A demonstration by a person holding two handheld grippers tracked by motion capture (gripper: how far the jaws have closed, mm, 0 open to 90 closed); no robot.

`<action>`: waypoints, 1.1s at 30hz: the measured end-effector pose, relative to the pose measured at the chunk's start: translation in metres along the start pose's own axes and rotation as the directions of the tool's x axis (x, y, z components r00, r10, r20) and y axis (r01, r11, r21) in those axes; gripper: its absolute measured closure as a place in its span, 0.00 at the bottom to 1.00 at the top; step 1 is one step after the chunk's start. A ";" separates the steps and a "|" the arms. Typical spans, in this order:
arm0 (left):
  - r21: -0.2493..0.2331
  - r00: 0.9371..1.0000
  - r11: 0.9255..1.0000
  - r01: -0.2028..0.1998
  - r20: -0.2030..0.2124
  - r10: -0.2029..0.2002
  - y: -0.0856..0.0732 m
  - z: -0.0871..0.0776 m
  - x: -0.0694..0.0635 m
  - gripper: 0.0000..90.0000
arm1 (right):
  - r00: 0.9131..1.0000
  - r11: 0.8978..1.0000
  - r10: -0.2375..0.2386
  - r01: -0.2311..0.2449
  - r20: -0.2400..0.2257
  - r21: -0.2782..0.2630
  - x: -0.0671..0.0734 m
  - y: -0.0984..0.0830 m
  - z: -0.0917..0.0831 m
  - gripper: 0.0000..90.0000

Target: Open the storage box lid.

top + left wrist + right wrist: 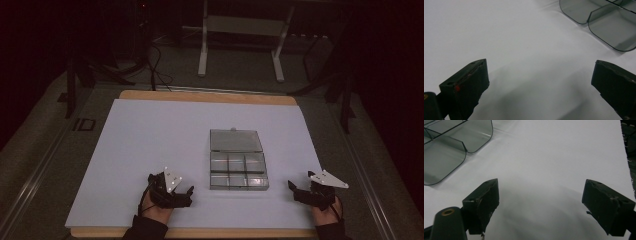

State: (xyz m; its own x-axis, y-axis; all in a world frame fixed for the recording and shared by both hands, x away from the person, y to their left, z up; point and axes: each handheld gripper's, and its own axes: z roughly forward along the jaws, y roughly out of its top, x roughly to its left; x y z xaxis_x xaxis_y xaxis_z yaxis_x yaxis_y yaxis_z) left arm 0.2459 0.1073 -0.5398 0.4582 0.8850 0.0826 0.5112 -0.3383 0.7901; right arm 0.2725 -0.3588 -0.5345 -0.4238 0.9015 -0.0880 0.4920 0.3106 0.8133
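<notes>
Two spread grippers, and we are waiting on either side of an open compartment box.

We are holding the left gripper (186, 192) and the right gripper (294, 189) low over the white sheet (150, 145), jaws apart and pinching nothing. Between them, slightly ahead, the clear compartment box (238, 171) is lying with its lid (235, 140) folded back flat; its cells are looking empty, so we are judging the work barely begun. From above we are seeing the whole divided grid; the gripper views are giving just rounded corners of the box (610, 27) (441, 157), near each inner jaw.
</notes>
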 end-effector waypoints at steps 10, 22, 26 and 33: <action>-0.004 1.000 1.000 -0.017 -0.024 0.017 0.000 0.000 -0.003 0.03 | 1.000 1.000 -0.013 0.012 0.020 0.018 0.002 0.001 0.002 0.16; -0.002 1.000 1.000 -0.014 -0.018 0.014 0.000 0.000 -0.003 0.03 | 0.999 0.999 -0.014 0.013 0.035 0.032 0.002 0.001 0.003 0.16; 0.000 1.000 1.000 -0.016 -0.019 0.016 0.000 0.000 -0.003 0.03 | 0.999 0.999 -0.015 0.014 0.036 0.038 0.002 0.001 0.004 0.16; -0.002 1.000 1.000 -0.015 -0.020 0.015 0.000 0.000 -0.003 0.03 | 0.999 0.999 -0.015 0.014 0.036 0.043 0.002 0.001 0.004 0.16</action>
State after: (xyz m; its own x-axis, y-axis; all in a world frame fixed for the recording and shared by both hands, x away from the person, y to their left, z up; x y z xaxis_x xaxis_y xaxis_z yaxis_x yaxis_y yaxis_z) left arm 0.2445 0.1049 -0.5402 0.4514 0.8859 0.1068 0.5024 -0.3512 0.7901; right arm 0.2754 -0.3550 -0.5362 -0.4036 0.9069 -0.1210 0.5184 0.3356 0.7865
